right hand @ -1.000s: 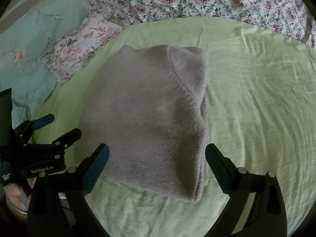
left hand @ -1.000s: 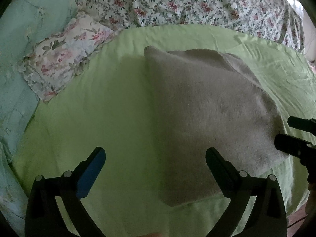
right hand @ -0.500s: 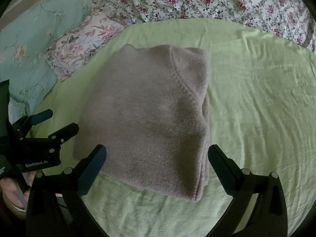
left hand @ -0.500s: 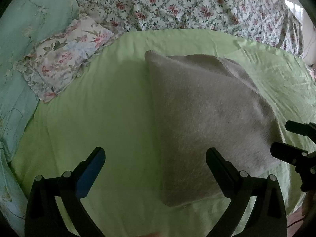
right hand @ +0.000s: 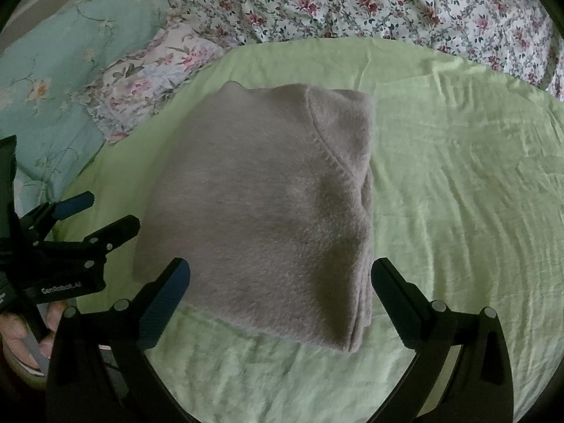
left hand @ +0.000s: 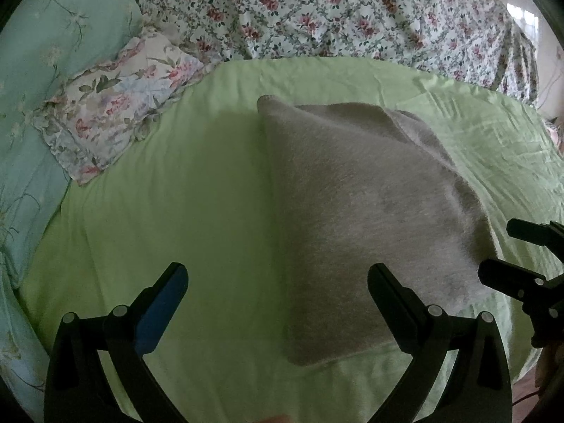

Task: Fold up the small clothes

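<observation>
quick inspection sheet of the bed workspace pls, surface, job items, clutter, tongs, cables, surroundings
surface: green sheet spread over the bed, lightly creased.
job's things: one grey garment, folded into a thick rectangle with layered edges on its right side, lying flat on the sheet.
clutter: small floral pillow at the sheet's far left corner, apart from the garment.
grippers: left tongs open, holding nothing, near the garment's left side; right tongs open, holding nothing, at its near edge.
cables: nothing seen.
surroundings: floral bedspread behind the sheet; teal floral bedding at left.
</observation>
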`<state>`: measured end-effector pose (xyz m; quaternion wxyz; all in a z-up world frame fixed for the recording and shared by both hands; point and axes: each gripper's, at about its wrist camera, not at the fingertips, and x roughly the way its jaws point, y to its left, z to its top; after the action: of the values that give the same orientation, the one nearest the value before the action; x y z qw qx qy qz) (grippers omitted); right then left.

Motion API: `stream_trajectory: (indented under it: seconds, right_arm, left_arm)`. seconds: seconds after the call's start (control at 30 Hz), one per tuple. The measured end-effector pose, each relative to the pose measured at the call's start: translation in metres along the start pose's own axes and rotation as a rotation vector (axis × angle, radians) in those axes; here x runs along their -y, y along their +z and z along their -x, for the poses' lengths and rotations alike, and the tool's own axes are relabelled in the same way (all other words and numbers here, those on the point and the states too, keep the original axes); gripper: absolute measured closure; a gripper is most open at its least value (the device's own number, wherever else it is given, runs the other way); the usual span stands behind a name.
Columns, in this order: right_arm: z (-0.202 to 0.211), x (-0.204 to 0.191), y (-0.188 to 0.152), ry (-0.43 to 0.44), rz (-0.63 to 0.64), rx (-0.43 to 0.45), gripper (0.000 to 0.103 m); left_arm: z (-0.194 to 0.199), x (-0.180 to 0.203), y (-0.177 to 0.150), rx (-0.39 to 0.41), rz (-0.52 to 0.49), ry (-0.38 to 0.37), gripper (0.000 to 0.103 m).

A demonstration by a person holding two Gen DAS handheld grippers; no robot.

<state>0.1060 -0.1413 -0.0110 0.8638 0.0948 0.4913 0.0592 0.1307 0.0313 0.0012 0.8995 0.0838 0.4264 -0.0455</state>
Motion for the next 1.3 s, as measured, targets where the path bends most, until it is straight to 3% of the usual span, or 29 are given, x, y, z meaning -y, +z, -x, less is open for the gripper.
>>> stream_trajectory:
  seconds: [1.3]
  right_arm:
    - [0.008, -0.002, 0.016, -0.006, 0.002, 0.037, 0.001]
  left_arm:
    - [0.001, 0.005, 0.009, 0.023, -0.008, -0.035, 0.001]
